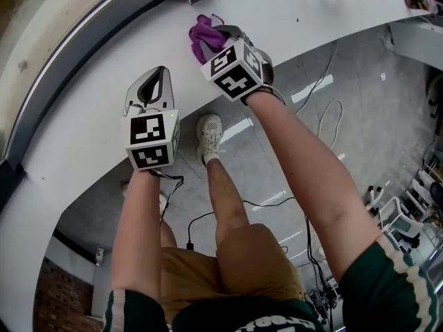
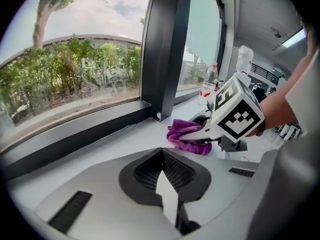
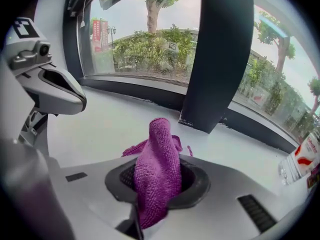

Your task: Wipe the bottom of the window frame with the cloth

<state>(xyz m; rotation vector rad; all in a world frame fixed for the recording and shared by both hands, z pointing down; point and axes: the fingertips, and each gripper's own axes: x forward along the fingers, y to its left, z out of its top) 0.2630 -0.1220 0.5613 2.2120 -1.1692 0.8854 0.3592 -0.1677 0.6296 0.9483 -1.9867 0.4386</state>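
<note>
Fuzzy purple cloth (image 3: 158, 176), bunched upright.

Two grippers in the head view: the left gripper (image 1: 158, 75) at centre-left and the right gripper (image 1: 223, 33) up near top centre. Each carries a marker cube, so that's two: the left cube (image 1: 151, 139) and the right cube (image 1: 235, 68). One purple cloth (image 1: 203, 33), just the one, at upper centre. One white sill (image 1: 83, 137) sweeps across the frame. One white shoe (image 1: 209, 133) shows in plain sight mid-frame. Over to the right gripper view: one dark window post (image 3: 217, 54) at top centre. Two panes flank it, the left pane (image 3: 140, 39) and the right pane (image 3: 280, 79). One bottle (image 3: 300, 161) sits at the lower right edge.
</note>
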